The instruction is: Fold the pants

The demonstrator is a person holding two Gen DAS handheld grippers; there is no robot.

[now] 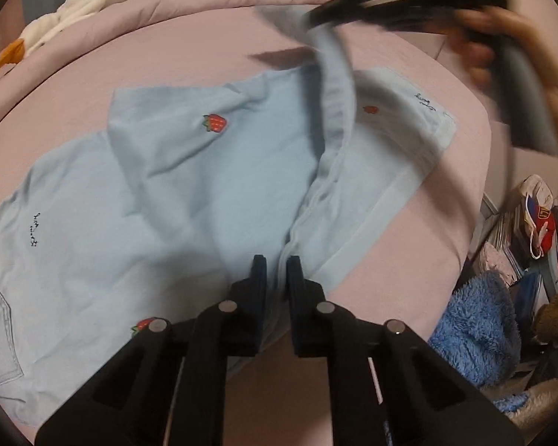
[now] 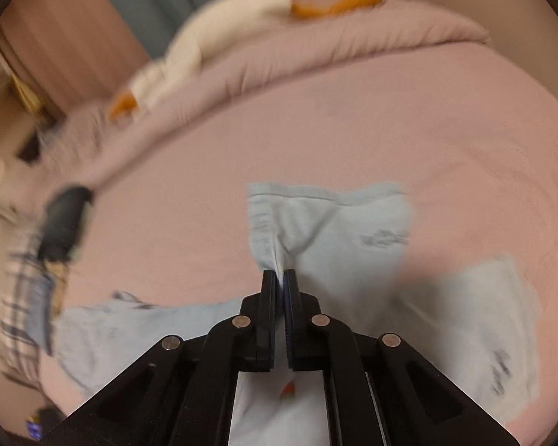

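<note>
Left-wrist view only: strawberry patch (image 1: 215, 123), blue fleece (image 1: 476, 330) off bed edge. Right gripper (image 2: 279, 277) pinches pants (image 2: 353, 230) hem; left gripper (image 1: 277, 265) narrowly parted around seam. Pink sheet (image 2: 353, 130) bare beyond.

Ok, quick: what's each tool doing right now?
Left tool: nearly shut on a pants edge.
Right tool: shut on the pants, lifting a fold.

Small dark script embroidery on the light blue pants (image 1: 189, 200), too small to read

Both wrist views close above the bed (image 1: 204, 41), facing headward, sharing pants (image 1: 167, 186).
</note>
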